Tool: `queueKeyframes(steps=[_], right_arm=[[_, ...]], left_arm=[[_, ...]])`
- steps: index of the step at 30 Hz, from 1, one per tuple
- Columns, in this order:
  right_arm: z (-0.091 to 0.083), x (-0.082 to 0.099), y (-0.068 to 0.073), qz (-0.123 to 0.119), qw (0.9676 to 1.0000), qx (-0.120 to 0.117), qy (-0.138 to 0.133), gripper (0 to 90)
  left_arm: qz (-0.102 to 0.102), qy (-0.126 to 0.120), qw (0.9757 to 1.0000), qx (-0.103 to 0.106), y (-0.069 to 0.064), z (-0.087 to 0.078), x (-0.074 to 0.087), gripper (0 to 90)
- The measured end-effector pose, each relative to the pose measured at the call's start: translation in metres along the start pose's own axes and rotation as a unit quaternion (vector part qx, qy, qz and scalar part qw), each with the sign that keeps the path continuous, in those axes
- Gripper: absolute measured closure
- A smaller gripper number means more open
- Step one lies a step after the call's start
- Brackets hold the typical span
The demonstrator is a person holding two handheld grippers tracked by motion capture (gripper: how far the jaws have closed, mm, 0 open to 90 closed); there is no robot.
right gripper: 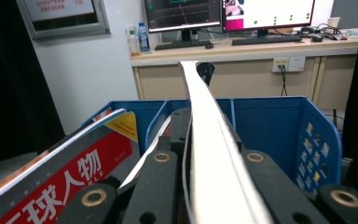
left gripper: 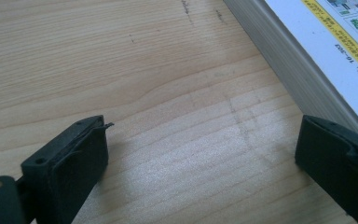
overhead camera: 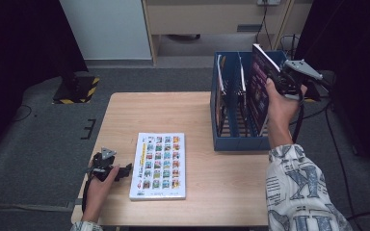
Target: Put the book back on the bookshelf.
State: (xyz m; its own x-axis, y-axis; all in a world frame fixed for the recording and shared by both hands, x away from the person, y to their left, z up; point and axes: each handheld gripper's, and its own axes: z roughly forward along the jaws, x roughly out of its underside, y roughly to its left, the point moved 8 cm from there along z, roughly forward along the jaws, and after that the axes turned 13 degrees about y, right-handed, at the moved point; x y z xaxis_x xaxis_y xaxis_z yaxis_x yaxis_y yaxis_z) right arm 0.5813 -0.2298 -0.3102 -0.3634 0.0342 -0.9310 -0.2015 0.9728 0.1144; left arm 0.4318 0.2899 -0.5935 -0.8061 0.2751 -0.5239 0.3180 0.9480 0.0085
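At the lower left of the high view, the left gripper [overhead camera: 124,169] rests on the light wooden table [overhead camera: 221,183], jaws apart, just left of the flat white picture-grid book [overhead camera: 158,165]. At the upper right, the right gripper [overhead camera: 275,77] is clamped on a thin dark-covered book [overhead camera: 259,89], held upright over the right compartment of the blue plastic file rack [overhead camera: 238,143].

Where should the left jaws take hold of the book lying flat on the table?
Grip the book by its long left edge, coming in level from the left gripper side. It lies flat on the table, so only that thick page edge gives the open jaws purchase; lifting it slightly first would likely help.
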Motion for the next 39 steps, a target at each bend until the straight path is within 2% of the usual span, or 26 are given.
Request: queueKeyframes(steps=[9, 20, 39], right_arm=[[0.009, 0.002, 0.005, -0.001, 0.9999, -0.001, -0.011, 82.4], [0.021, 0.014, 0.007, -0.007, 0.9996, 0.003, -0.027, 82.5], [0.04, 0.045, 0.002, -0.009, 0.9999, 0.012, -0.009, 82.3]], left_arm=[[0.0, 0.0, 1.0, 0.0, 0.0, 0.0, 0.0, 1.7], [0.001, 0.001, 1.0, 0.0, 0.0, 0.0, 0.0, 1.5], [0.001, 0.001, 1.0, 0.001, -0.001, 0.0, 0.0, 1.4]])
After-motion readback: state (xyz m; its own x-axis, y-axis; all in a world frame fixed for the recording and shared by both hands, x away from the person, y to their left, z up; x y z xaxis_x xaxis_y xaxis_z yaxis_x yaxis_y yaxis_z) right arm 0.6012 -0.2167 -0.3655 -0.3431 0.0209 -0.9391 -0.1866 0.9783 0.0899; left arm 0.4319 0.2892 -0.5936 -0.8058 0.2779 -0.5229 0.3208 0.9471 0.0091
